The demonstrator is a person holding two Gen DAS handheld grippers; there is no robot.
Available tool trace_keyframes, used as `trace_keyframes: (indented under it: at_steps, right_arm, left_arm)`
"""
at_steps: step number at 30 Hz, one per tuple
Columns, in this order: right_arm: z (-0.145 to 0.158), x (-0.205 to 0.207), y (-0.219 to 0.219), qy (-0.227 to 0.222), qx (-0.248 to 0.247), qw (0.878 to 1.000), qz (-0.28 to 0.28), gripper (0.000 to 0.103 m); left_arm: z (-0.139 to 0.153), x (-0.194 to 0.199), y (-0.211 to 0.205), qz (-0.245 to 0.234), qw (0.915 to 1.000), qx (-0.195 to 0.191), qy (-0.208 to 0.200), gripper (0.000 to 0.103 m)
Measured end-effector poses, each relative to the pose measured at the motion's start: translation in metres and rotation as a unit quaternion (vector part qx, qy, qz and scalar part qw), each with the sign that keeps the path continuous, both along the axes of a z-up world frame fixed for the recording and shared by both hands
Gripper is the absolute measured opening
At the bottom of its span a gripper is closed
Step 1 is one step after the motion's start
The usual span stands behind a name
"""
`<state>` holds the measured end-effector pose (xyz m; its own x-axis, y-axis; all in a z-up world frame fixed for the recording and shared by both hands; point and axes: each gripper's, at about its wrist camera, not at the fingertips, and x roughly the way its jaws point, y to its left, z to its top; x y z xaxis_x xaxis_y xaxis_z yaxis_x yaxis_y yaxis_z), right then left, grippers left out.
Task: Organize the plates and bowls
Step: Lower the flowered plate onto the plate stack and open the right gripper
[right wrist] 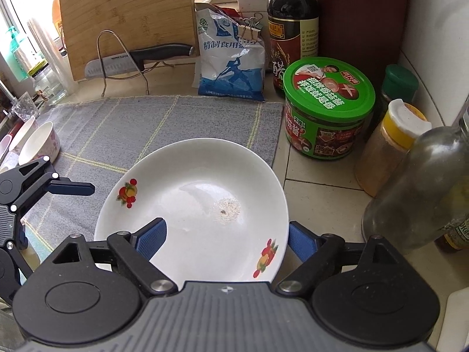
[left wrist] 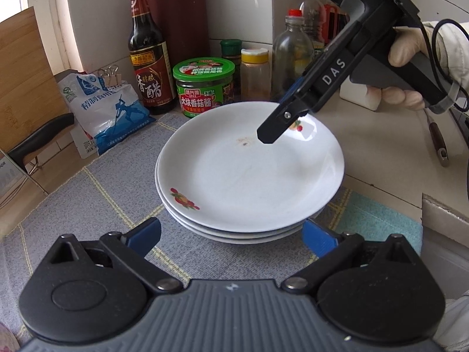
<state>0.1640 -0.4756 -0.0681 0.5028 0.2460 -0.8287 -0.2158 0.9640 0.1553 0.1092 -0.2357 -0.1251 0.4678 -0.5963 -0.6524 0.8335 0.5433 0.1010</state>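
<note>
Both my grippers were at the plates [left wrist: 249, 170]. My right gripper [right wrist: 227, 239] pointed steeply down over the far side of the stack, its jaws spread wide with the rim of the top plate [right wrist: 193, 205] between the blue pads [right wrist: 152, 237]; neither pad pressed on the rim, so the plate was let go and lay free. From my left camera that same gripper [left wrist: 272, 135] showed as a black finger poised just above the top plate's far rim, with my gloved hand [left wrist: 407, 50] wrapped round its grey handle. My left gripper [left wrist: 231, 234] was also spread, its pads standing on either side of the near edge of the stack without touching it. At least three white plates, printed with small red fruit, sat nested on a grey checked mat [left wrist: 111, 182] on the tiled counter [left wrist: 390, 152]. A small brownish speck marked the middle of the top plate. Behind the stack stood a green-lidded jar [left wrist: 203, 88], a dark vinegar bottle [left wrist: 149, 58], a salt bag [left wrist: 102, 111] shut with binder clips, a yellow-capped spice jar [left wrist: 255, 70] and a clear bottle [left wrist: 290, 55]. Two bowls [right wrist: 35, 143] sat at the mat's far left edge in my right camera, well apart from the plates. A knife [right wrist: 137, 58] rested in a wire rack in front of a wooden board [right wrist: 126, 20].
</note>
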Motion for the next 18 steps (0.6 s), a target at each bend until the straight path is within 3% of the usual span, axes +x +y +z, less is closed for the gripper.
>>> trace_keyframes:
  at_steps: [4,10,18]
  right_arm:
    - [0.006,-0.005,0.005,-0.017,-0.006,1.000,0.005,0.101]
    - [0.016,-0.013,0.015,-0.039,-0.016,0.999,0.007,0.102]
    - [0.035,-0.030,0.038,-0.100,-0.045,0.994,-0.004,0.103]
  left_arm:
    - [0.006,-0.003,0.006,0.005,0.9998,-0.012,-0.016,0.102]
    - [0.016,-0.011,0.016,0.016,0.9986,-0.033,-0.038,0.102]
    - [0.027,-0.026,0.036,0.059,0.9953,-0.051,-0.057,0.102]
